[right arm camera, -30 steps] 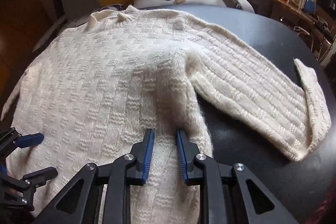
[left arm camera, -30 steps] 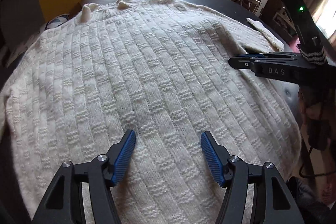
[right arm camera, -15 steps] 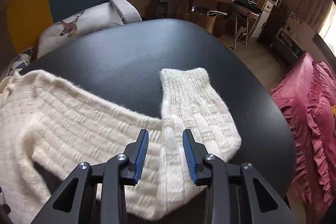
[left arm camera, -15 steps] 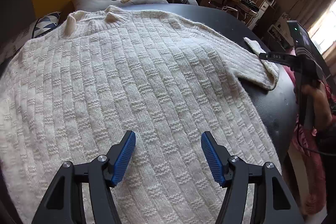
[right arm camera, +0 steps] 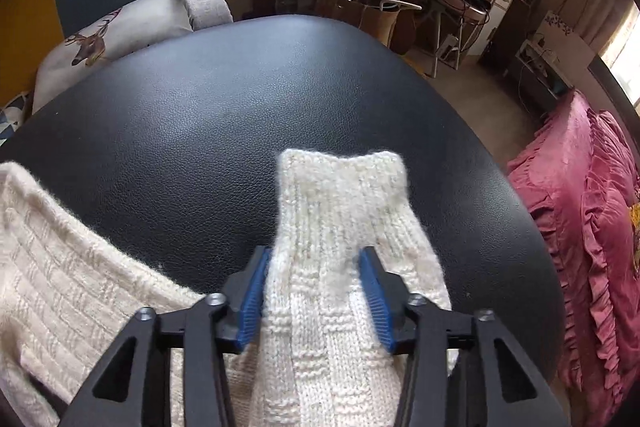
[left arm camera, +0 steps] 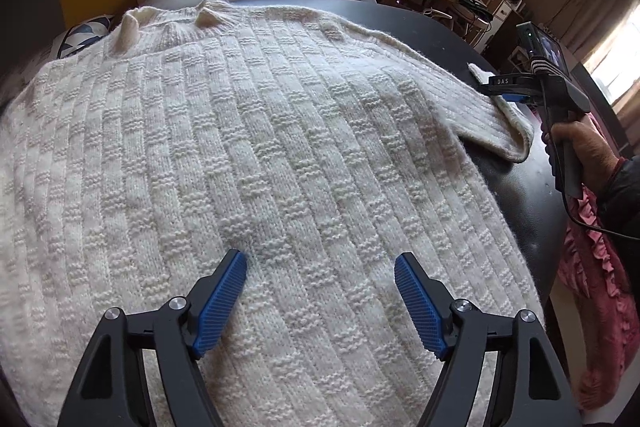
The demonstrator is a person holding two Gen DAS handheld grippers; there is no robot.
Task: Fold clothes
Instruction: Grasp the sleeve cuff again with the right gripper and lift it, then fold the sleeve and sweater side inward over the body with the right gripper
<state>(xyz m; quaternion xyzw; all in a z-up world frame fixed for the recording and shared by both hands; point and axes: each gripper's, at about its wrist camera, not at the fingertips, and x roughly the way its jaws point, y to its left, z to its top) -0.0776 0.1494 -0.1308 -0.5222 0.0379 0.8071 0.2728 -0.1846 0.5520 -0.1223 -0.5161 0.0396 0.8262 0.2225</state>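
while one cream basket-weave knitted sweater (left arm camera: pixel 256 155) lies spread flat, collar away from me, on the round black leather-textured worktop (right arm camera: pixel 248 107), i judge the folding barely begun: no fold shows in the body, and only the right sleeve's cuff (right arm camera: pixel 340 195) is doubled back. my left hand-held gripper (left arm camera: pixel 320 301) hovers wide apart and empty over the hem. my right hand-held gripper (right arm camera: pixel 316 297) straddles the cuff, part-open; i cannot tell if it pinches. count: one sweater, two grippers.

Cream basket-weave knit sweater (left arm camera: pixel 256 155) spread flat on black table, collar far, sleeve (right arm camera: pixel 340 251) folded back
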